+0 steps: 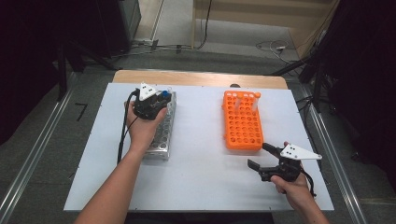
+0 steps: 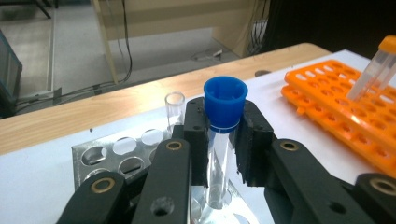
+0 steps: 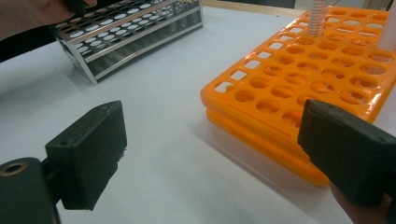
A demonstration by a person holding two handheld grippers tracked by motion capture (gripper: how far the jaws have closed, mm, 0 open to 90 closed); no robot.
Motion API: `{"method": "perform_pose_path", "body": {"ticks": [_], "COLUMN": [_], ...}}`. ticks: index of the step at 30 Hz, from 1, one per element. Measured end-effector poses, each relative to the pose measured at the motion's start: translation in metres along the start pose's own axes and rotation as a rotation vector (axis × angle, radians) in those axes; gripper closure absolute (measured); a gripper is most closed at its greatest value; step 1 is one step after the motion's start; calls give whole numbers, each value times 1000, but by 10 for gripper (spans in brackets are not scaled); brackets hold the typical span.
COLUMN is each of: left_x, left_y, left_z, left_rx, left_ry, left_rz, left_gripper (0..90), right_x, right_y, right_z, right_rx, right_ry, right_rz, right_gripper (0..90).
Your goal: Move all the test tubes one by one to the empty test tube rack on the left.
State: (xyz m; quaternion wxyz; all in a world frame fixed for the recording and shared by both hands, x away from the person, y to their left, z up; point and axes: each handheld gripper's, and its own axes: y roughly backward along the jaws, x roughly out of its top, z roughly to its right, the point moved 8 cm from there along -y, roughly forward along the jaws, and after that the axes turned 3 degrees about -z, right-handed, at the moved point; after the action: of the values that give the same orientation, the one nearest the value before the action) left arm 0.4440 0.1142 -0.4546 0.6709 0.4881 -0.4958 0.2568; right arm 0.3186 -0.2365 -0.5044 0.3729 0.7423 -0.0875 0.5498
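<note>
My left gripper (image 2: pixel 223 128) is shut on a clear tube (image 2: pixel 218 158) with a blue cap (image 2: pixel 225 100), the pads pressing its sides just under the cap. The tube stands upright with its lower end down in the metal rack (image 2: pixel 93 154). In the high view the left gripper (image 1: pixel 161 99) is over the far end of that metal rack (image 1: pixel 161 140). My right gripper (image 1: pixel 258 155) hovers open and empty just off the near right corner of the orange rack (image 1: pixel 242 123). Its jaws (image 3: pixel 210 140) stand wide apart above the white table.
An empty clear tube (image 2: pixel 174 107) stands in the metal rack beyond the held one. A few tubes stand at the far end of the orange rack (image 3: pixel 303 79), one with an orange cap (image 2: pixel 373 70). The white tabletop (image 1: pixel 201 158) lies between the racks.
</note>
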Motion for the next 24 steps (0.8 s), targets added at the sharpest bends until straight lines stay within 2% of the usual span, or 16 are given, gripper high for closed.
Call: {"method": "perform_pose_path", "body": {"ticks": [13,19,24], "left_x": [-11,-13,-13], "left_y": [-7,-8,-8], "left_z": [0,-1,-1], "left_rx": [-15,-29,-30], "left_ry": [28,37,45], "left_rz": [-80,-108,-125], "left_gripper": [766,755,668], "right_x": [-1,3,2], "right_y": [-1,1,1], "right_z": [1,0,1], "right_rx": [5,25,22], "right_ry": [-2,-32,-36], "right_rz": [-4,14,10], "right_gripper": [64,64,65]}}
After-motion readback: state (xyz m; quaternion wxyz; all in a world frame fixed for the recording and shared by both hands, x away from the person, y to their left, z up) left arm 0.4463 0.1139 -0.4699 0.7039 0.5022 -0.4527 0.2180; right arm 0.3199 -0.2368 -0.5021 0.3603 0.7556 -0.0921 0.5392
